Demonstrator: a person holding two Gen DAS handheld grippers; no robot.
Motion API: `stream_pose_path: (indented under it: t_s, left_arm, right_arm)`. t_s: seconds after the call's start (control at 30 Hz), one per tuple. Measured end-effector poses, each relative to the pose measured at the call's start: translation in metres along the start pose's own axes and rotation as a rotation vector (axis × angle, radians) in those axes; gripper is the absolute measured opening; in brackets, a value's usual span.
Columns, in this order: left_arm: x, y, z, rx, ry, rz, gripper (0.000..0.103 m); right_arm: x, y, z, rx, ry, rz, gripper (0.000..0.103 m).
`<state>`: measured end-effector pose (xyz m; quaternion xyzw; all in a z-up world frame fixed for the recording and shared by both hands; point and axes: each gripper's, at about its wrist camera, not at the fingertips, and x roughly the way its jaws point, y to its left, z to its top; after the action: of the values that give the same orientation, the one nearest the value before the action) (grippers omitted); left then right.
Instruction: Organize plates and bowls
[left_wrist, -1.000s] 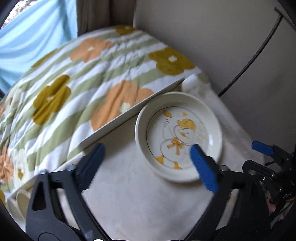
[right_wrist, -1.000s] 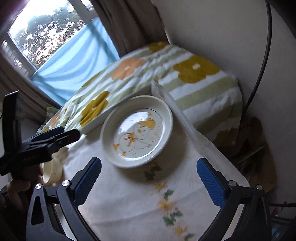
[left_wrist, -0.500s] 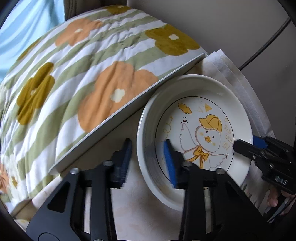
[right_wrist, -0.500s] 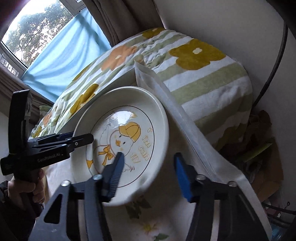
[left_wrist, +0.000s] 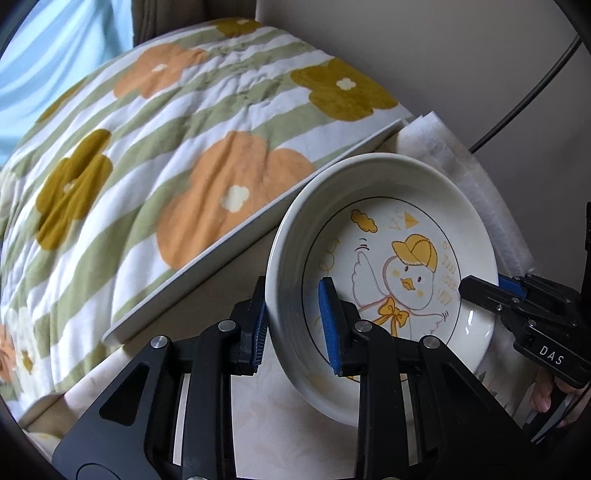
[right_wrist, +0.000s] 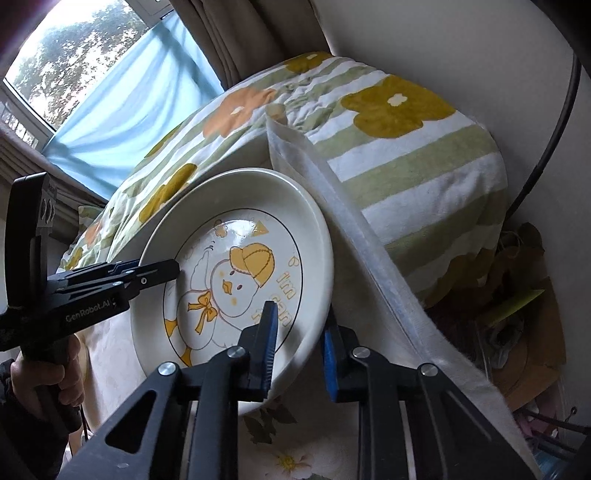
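A cream deep plate (left_wrist: 399, 221) with a yellow-capped duck drawing is on the cloth-covered table. My left gripper (left_wrist: 293, 325) is shut on its left rim, one pad outside, one inside. My right gripper (right_wrist: 299, 347) is shut on its right rim in the same way. The plate (right_wrist: 236, 206) is tilted in the right wrist view. Each gripper shows in the other's view: the right one (left_wrist: 480, 291) and the left one (right_wrist: 162, 269).
A flowered striped quilt (left_wrist: 166, 147) lies behind the plate over a white tray edge (left_wrist: 240, 236). A folded cloth edge (right_wrist: 332, 192) runs beside the plate. The wall and a black cable (left_wrist: 528, 96) are at right. Clutter (right_wrist: 517, 314) sits below the table's right side.
Both grippers have closed in from open onto opposite rims of the plate. The plate fills more of both views and now tilts.
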<state>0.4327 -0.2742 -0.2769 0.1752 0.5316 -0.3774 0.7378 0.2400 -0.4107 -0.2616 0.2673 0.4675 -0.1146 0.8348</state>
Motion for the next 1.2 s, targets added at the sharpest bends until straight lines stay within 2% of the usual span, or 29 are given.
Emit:
stream_pose_path:
  t_s: [0.27,0.47,0.7,0.8,0.9,1.2]
  left_arm:
    - [-0.06,-0.006,-0.013,-0.032,-0.076,0.026,0.024]
    - [-0.123,-0.003,-0.049,-0.092,-0.135,0.042,0.024]
    - [-0.187,0.001,-0.125,-0.187,-0.178,0.096,0.024]
    - [-0.209,0.005,-0.166,-0.233,-0.181,0.109,0.024]
    - [-0.22,0.005,-0.199,-0.267,-0.171,0.136,0.024]
    - [-0.23,0.012,-0.305,-0.478,-0.132,0.185,0.024]
  right_arm:
    - [-0.042,0.021,0.005,-0.067,-0.048,0.04,0.02]
    - [-0.085,0.052,-0.003,-0.148,-0.049,0.094,0.021]
    - [-0.123,0.095,-0.041,-0.24,-0.046,0.148,0.021]
    - [-0.13,0.111,-0.062,-0.266,-0.023,0.179,0.021]
    - [-0.132,0.124,-0.082,-0.297,0.007,0.203,0.021]
    - [-0.113,0.155,-0.131,-0.411,0.123,0.279,0.021]
